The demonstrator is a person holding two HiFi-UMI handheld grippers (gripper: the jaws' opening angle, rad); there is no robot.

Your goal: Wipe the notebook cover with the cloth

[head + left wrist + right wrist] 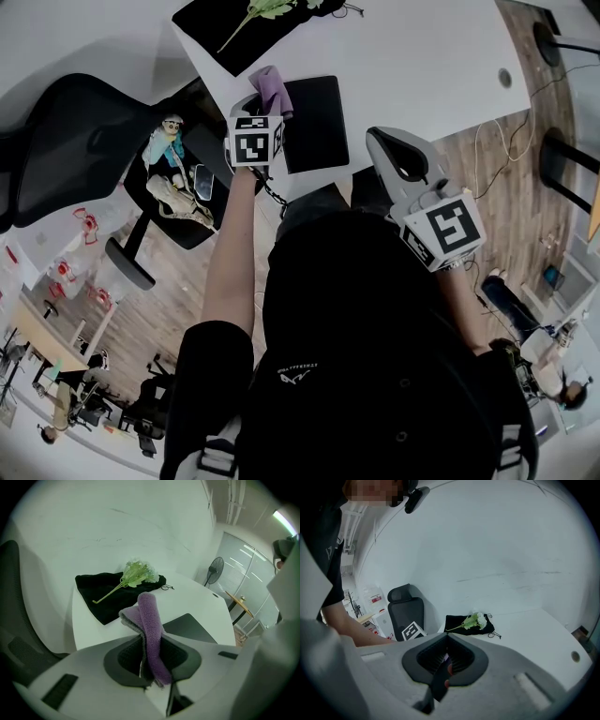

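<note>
A black notebook (317,124) lies flat on the white table (412,66), near its front edge. My left gripper (267,101) is shut on a folded purple cloth (273,88) and sits at the notebook's left edge. In the left gripper view the cloth (151,630) stands up between the jaws of the left gripper (149,641), with the notebook (191,628) just beyond to the right. My right gripper (377,138) hovers off the table's front edge, right of the notebook, jaws together and empty. In its own view the right gripper (446,660) hides the notebook.
A black cloth bag (230,33) with a green flower sprig (267,9) lies at the table's far left; the sprig (137,573) also shows ahead. A black office chair (80,141) and a seat with a toy figure (171,150) stand left of the table.
</note>
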